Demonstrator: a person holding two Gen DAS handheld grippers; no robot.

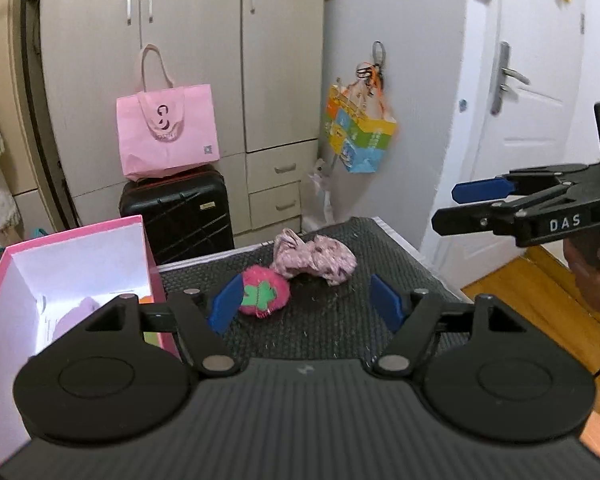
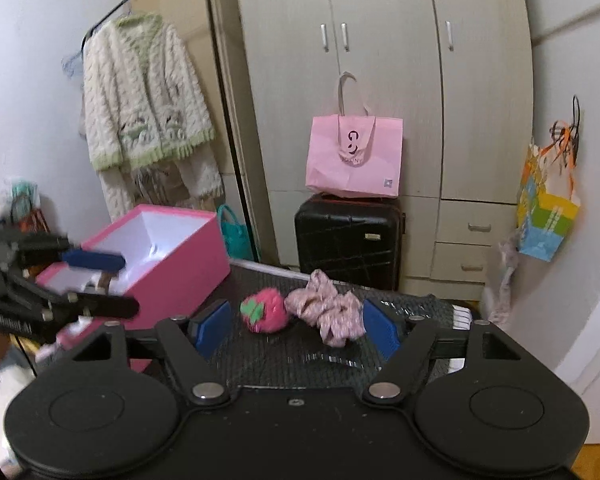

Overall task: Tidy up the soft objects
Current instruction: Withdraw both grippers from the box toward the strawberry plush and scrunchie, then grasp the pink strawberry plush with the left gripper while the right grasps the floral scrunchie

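A pink plush strawberry point(image 1: 265, 295) with a green leaf lies on the dark mat point(image 1: 324, 332), with a pink floral scrunchie point(image 1: 315, 261) just behind it. Both show in the right wrist view: the strawberry point(image 2: 266, 310) and the scrunchie point(image 2: 327, 312). My left gripper point(image 1: 305, 303) is open and empty, its left pad beside the strawberry; it also shows in the right wrist view point(image 2: 100, 284). My right gripper point(image 2: 296, 326) is open and empty above the mat, and shows at the right of the left wrist view point(image 1: 448, 208). A pink box point(image 1: 16, 276) stands open at the left with soft items inside.
A black suitcase point(image 2: 348, 240) with a pink tote bag point(image 2: 354, 156) on it stands behind the mat against a wardrobe. A colourful bag point(image 2: 546, 216) hangs on the right wall. A knitted cardigan point(image 2: 144, 108) hangs at the left. A white door point(image 1: 532, 100) is at the right.
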